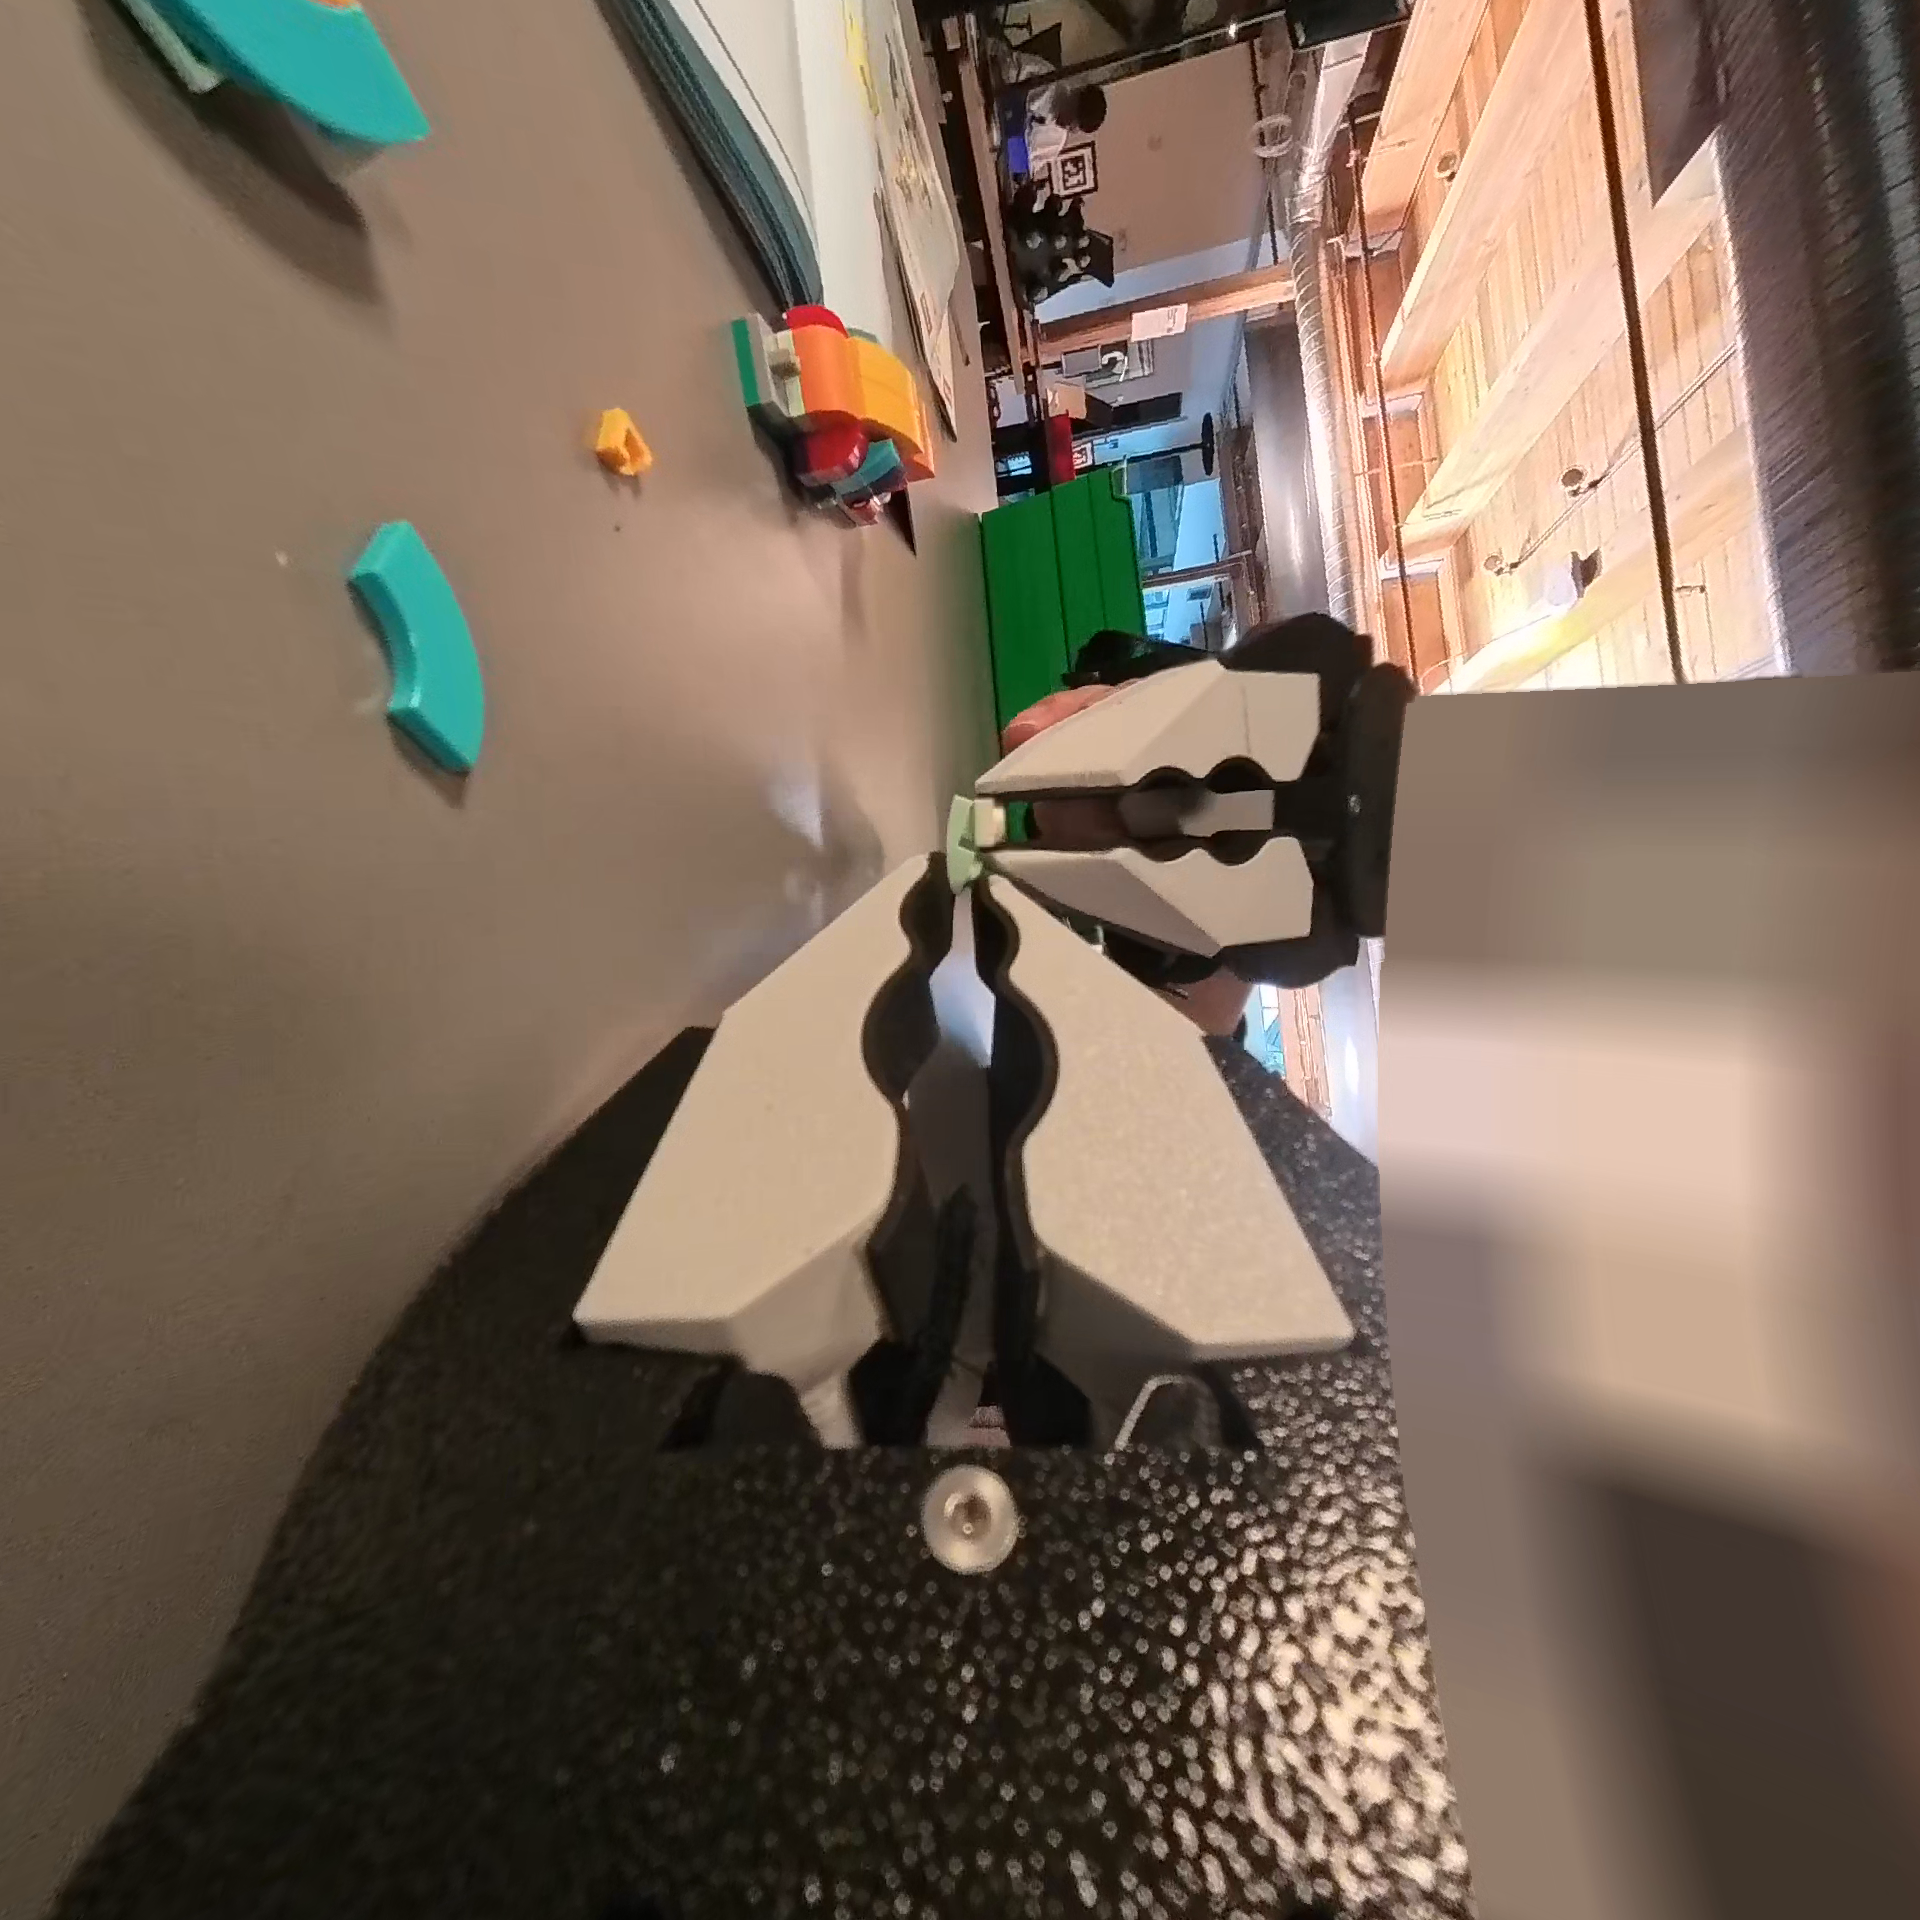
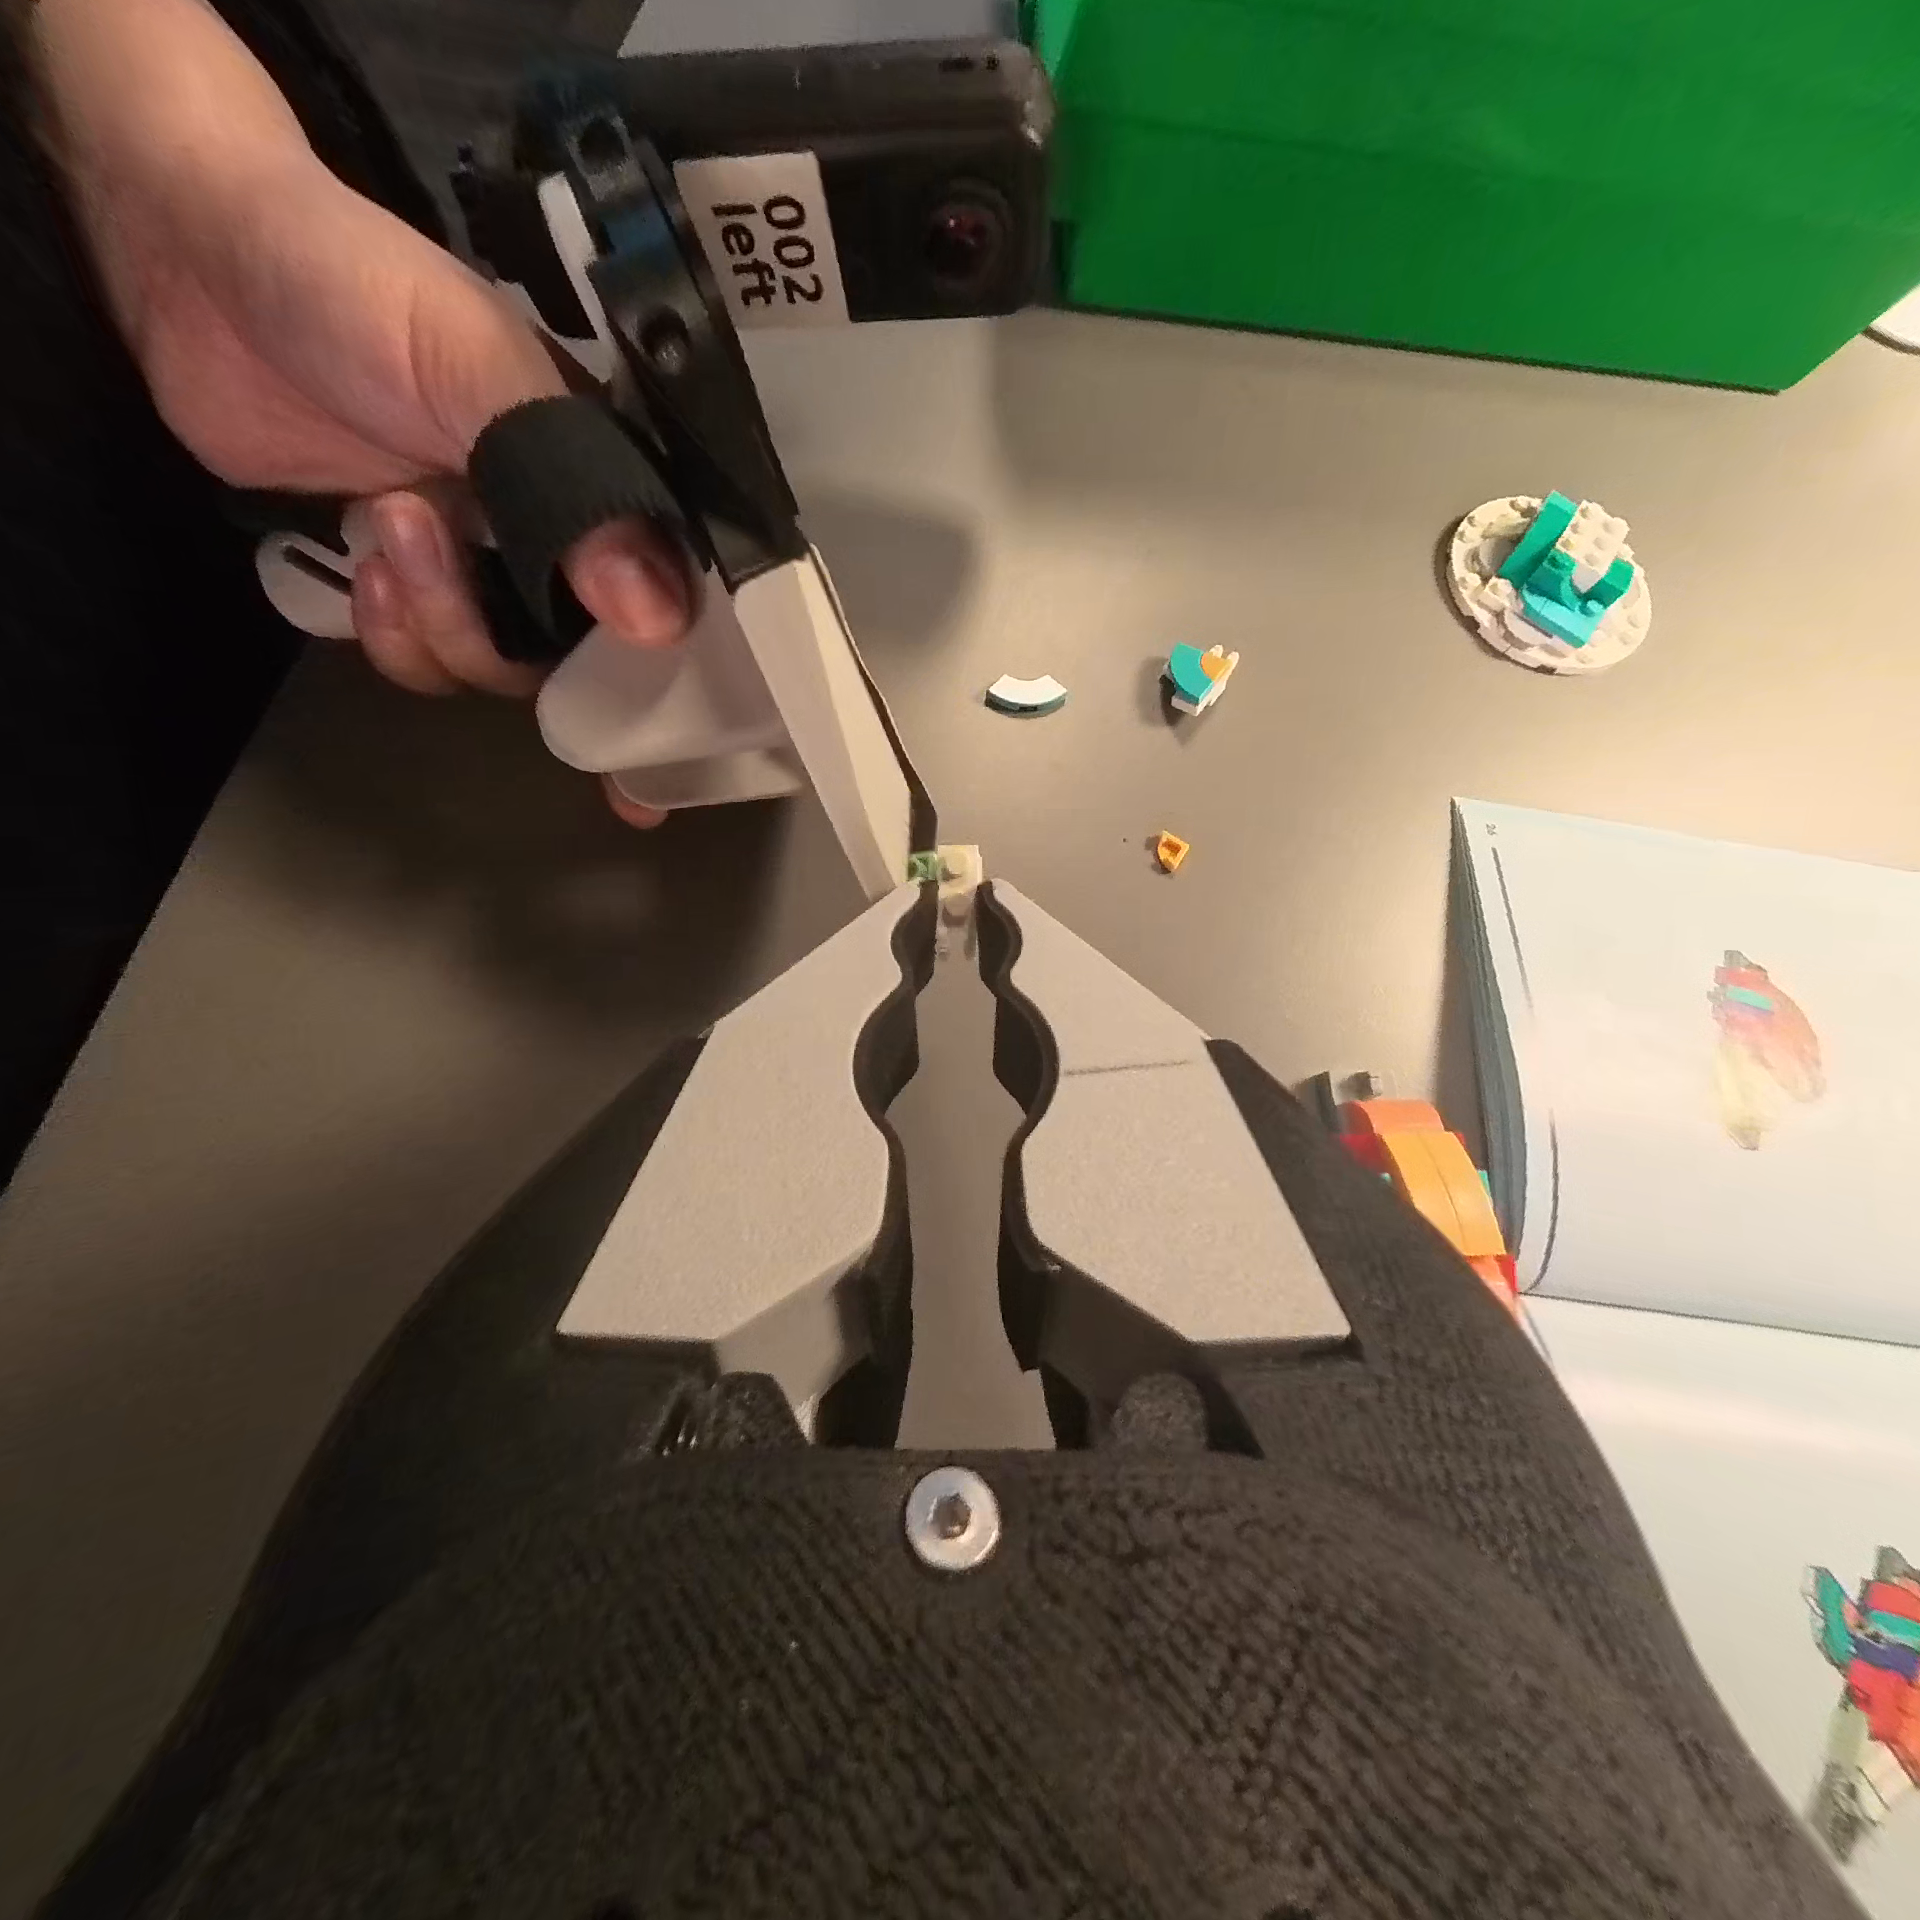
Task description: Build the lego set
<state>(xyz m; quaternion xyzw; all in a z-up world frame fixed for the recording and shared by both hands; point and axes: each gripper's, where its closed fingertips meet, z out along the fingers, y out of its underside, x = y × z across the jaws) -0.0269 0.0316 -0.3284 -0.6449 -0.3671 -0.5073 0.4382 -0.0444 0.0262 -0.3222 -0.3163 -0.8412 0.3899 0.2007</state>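
Both grippers meet above table [image 2: 1195, 436], mid-span: left gripper [image 1: 961, 902] pinching pale green piece [image 1: 964, 854], right gripper [image 2: 954, 902] pinching white piece [image 2: 958, 868]. Risk: skewed push, tiny parts pop loose, drop to table

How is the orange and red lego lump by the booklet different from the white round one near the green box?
The orange and red build is made of curved warm-coloured layers; the white round build is a flat disc with teal and white bricks piled on top. The first lies against the booklet, partly hidden; the second stands alone, fully visible. Both rest on the grey table.

Green box [image 2: 1455, 187] on grey table [image 2: 1143, 436]
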